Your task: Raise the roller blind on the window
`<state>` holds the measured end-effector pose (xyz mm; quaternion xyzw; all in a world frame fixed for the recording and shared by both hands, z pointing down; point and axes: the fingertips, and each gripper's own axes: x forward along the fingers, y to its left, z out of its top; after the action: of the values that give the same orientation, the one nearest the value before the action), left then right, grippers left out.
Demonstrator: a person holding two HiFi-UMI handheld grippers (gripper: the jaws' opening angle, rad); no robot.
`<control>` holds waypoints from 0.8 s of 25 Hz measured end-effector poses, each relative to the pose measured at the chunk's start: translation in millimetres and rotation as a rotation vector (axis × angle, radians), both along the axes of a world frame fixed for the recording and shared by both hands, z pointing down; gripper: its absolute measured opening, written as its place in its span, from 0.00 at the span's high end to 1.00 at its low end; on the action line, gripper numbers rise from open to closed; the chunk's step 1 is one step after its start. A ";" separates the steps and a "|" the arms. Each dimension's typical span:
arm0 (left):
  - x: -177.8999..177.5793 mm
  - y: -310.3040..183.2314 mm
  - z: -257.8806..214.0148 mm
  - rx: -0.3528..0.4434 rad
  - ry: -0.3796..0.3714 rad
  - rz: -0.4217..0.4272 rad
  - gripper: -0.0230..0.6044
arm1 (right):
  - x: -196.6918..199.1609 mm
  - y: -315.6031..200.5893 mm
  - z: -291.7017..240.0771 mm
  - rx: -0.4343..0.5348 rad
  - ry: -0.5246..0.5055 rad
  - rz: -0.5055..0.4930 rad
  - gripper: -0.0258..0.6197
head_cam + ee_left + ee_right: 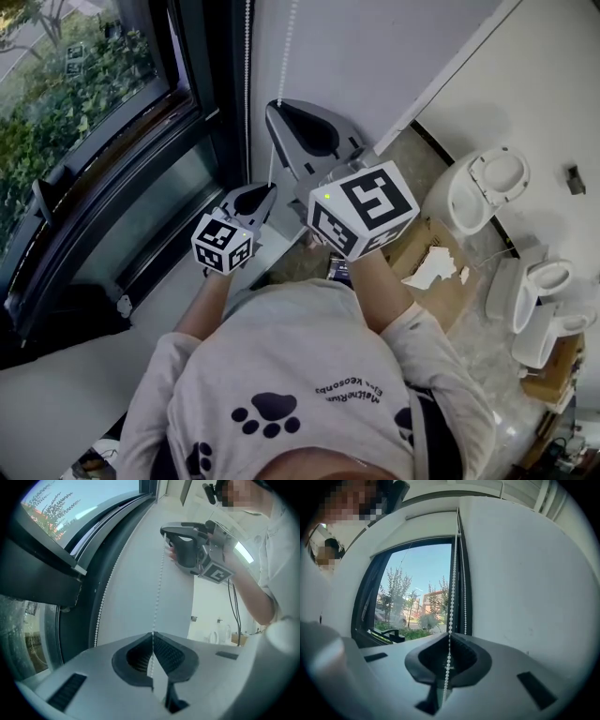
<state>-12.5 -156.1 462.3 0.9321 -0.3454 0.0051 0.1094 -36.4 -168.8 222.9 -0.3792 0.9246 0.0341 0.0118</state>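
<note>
- Left gripper [251, 199] — jaws closed on the bead chain [158, 583]. The right gripper [279, 111] is clamped on the same strand, higher up.
- The chain hangs at the right edge of the window [94, 131], against the wall [394, 47]. The blind [429, 515] appears to sit near the top.
- Recommended: pull straight down along the strand, keep one clamp shut at all times, and stay clear of the second strand [464, 573].
- Clearance: the window frame is close on one side. The toilets [487, 187] on the floor stand well apart — ample room below.
</note>
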 end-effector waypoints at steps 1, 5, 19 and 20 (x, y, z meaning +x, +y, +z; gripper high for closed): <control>0.0 -0.1 -0.1 0.005 -0.001 0.000 0.94 | 0.7 -0.3 0.4 0.005 0.001 0.006 0.94; 0.8 1.3 6.0 0.018 -0.020 0.001 0.94 | 3.6 -3.5 7.7 0.022 0.015 0.034 0.94; -9.5 14.6 77.0 -0.084 -0.055 -0.062 0.94 | 5.6 -2.6 81.6 -0.090 0.031 0.056 0.94; -9.0 16.0 80.7 -0.090 -0.060 -0.060 0.94 | 5.6 -2.1 85.6 -0.092 0.034 0.058 0.94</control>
<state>-21.5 -140.1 542.9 0.9149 -0.3757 0.0450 0.1409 -30.8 -170.8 308.4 -0.4052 0.9140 -0.0018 -0.0226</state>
